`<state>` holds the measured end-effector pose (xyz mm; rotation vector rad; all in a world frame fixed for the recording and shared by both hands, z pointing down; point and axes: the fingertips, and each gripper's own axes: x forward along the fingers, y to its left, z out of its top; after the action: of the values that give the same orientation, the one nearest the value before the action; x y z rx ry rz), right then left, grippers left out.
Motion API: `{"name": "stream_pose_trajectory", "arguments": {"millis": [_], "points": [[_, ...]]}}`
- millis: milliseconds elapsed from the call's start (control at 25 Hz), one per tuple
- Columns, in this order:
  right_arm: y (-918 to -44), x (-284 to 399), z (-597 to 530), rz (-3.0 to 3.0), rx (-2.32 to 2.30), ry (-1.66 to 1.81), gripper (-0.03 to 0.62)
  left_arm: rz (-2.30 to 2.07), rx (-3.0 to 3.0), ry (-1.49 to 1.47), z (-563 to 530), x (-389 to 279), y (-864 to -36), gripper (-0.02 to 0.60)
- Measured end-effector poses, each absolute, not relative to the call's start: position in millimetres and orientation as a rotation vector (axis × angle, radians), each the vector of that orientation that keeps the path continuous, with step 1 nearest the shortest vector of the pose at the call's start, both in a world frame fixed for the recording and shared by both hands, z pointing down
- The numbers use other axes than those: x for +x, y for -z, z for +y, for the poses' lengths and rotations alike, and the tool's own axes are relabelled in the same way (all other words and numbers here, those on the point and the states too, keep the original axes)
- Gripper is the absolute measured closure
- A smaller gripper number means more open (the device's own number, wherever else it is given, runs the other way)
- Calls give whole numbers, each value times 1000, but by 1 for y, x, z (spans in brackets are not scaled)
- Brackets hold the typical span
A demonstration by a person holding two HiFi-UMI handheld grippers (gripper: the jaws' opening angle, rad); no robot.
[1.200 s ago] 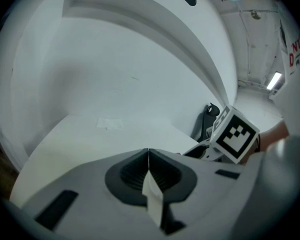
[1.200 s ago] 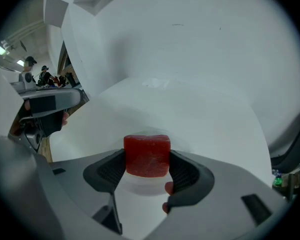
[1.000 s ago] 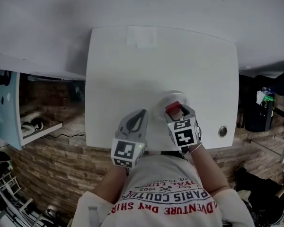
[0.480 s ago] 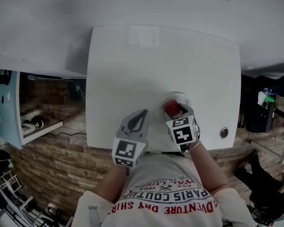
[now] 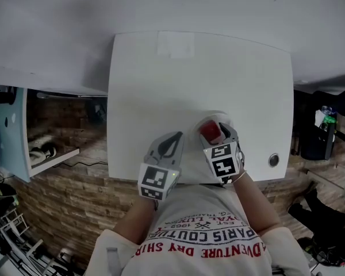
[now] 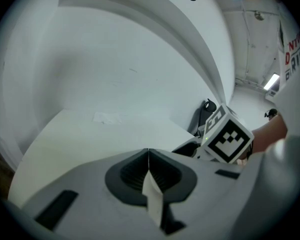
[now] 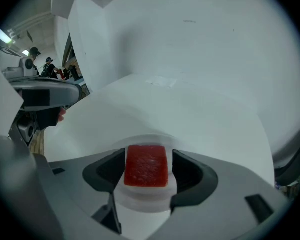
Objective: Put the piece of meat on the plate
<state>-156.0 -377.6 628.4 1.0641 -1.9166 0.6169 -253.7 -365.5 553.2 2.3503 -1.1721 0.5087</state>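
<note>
A white table [image 5: 161, 73] fills the middle of the head view, with brick wall and shelving past its left edge and clutter past its right.

At lower centre-left, the left gripper [image 5: 173, 141] rests at the table's near edge. Its 2 jaws are pressed together with nothing between them, and it is well apart from the task's things.

Just to the right, the right gripper [image 5: 214, 132] has its jaws clasped on the 2 long sides of the piece of meat [image 7: 146, 165], a red slab. The slab's long axis runs away from the camera, along the jaws. The meat lies straight ahead between the pads, directly over the small white plate [image 7: 145, 199], whose rim shows beyond and below it. I cannot tell whether it touches the plate. The right gripper is the 1 placed to act; the next move looks like parting the jaws and letting the meat settle on the plate.
</note>
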Motion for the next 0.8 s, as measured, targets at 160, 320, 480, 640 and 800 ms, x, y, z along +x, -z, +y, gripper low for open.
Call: {"name": "stream_pose_trajectory", "arguments": {"millis": [160,320,480,640,800], "points": [[-611,-152,-382,-1951,1120,-607,309,-1190,2381,-484,-371,-250,-542,574],[-581,-144,-388,-1991,1227,-620,431,-1210,2393,-447,-373,-245,-525,574],[-554,-126,-390,-2018,1361,-633,551,-1224,2415,-431,-366,-237,-511,574],[-527,-114,-387,-2069,1432,-603,580,-1255,2431,-400,-359,-229,-495,574],[-491,-106,-381,-2167,1520,-580,582,-1270,2472,-362,-351,-218,-473,574]]}}
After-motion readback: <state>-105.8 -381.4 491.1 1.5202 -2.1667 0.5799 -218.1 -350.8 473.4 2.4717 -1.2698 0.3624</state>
